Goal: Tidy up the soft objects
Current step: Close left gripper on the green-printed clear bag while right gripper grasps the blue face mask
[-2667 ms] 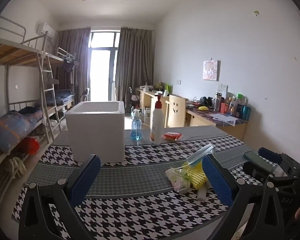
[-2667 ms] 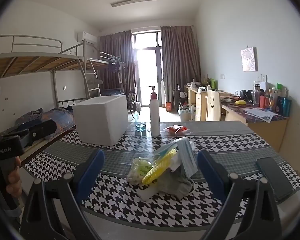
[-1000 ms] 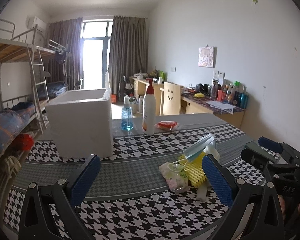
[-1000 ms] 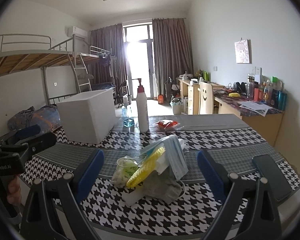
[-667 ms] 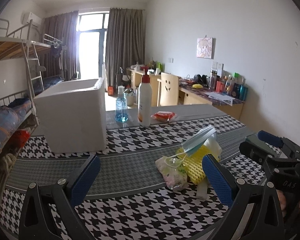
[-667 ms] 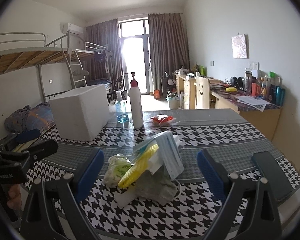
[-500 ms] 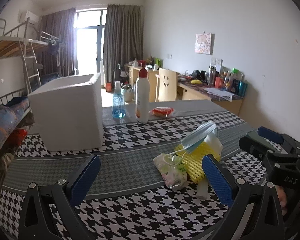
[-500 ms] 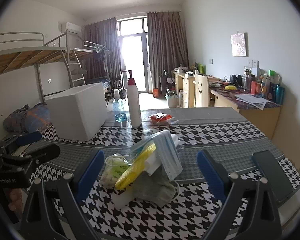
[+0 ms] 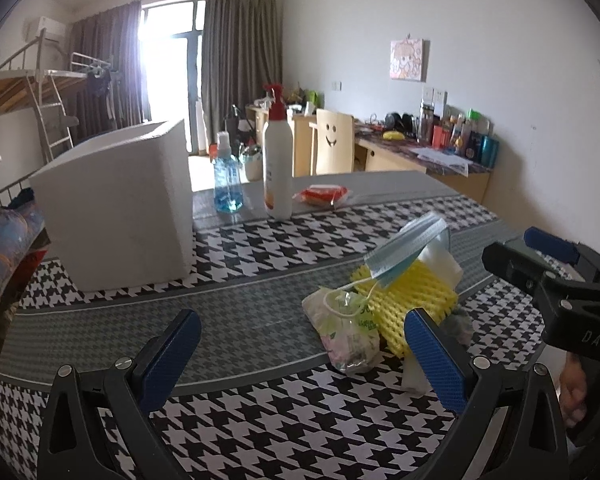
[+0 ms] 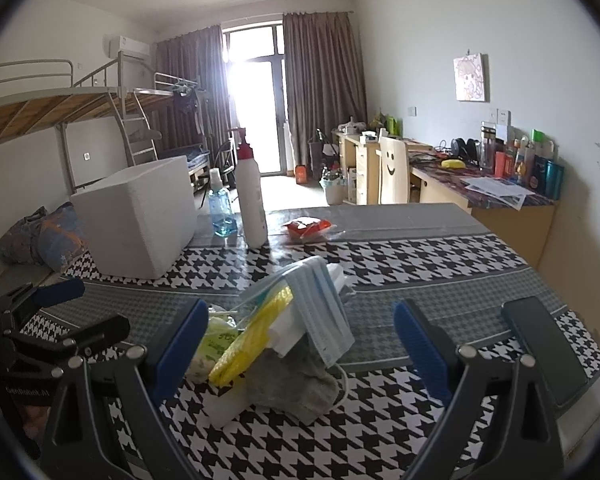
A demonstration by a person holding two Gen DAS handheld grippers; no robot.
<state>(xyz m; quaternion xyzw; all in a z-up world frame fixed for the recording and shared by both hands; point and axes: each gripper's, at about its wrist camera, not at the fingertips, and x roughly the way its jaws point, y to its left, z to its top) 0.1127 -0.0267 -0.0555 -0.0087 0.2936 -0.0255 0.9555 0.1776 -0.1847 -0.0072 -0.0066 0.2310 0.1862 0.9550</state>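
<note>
A heap of soft things lies on the houndstooth tablecloth (image 9: 260,432): a blue face mask (image 9: 406,250) on top, yellow foam netting (image 9: 412,300), a crumpled plastic bag (image 9: 346,330), white foam and a grey cloth (image 10: 296,386). The mask (image 10: 320,312) and netting (image 10: 256,340) also show in the right wrist view. My left gripper (image 9: 300,360) is open and empty, just short of the heap. My right gripper (image 10: 300,348) is open and empty, with the heap between its fingers.
A white foam box (image 9: 120,204) stands at the back left of the table. Behind the heap are a blue spray bottle (image 9: 227,176), a white pump bottle (image 9: 277,160) and a red packet (image 9: 324,194). A dark phone (image 10: 544,348) lies at the right edge.
Both grippers have moved forward and a little left toward the heap, which now looks larger. Both stay open and empty. The heap has not moved.
</note>
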